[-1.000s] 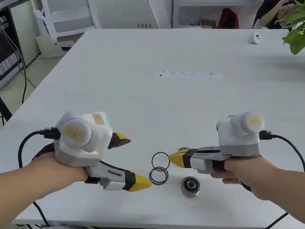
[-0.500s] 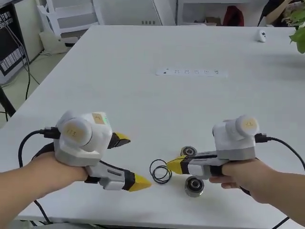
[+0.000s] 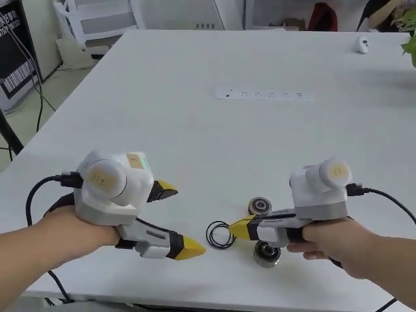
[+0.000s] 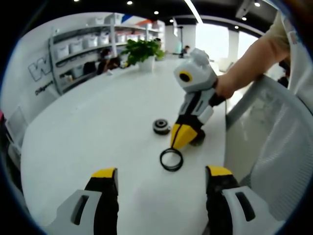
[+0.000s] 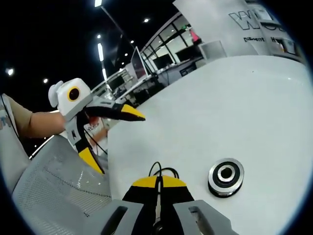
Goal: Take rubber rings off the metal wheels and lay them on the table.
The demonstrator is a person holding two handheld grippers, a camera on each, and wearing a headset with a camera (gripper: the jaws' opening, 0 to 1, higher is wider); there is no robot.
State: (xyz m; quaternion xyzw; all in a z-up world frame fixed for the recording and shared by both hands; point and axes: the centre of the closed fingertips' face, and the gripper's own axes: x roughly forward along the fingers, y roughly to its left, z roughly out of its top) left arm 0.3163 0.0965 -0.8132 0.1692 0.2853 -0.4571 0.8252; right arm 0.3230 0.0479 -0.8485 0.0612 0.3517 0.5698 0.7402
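Note:
Two thin black rubber rings (image 3: 219, 234) lie overlapping on the white table (image 3: 208, 143), between my grippers. My right gripper (image 3: 233, 227) is shut, its yellow tips pinching the right edge of one rubber ring (image 5: 163, 171). One metal wheel (image 3: 259, 206) lies just beyond that gripper, and a second wheel (image 3: 267, 255) sits partly hidden under it. My left gripper (image 3: 177, 218) is open and holds nothing, a short way left of the rings (image 4: 171, 159). The left gripper view has the right gripper (image 4: 178, 143) and a wheel (image 4: 161, 126); the right gripper view has a wheel (image 5: 226, 176).
A white power strip (image 3: 263, 95) lies flat at mid-table. A small white object (image 3: 363, 44) sits at the far right. The table's near edge runs just below both hands. A white mesh chair (image 4: 274, 127) stands beside the table.
My right gripper has shifted toward me, drawing the farther ring with it. That ring now overlaps the nearer one. A second wheel has come into sight behind the gripper. The left gripper has stayed put.

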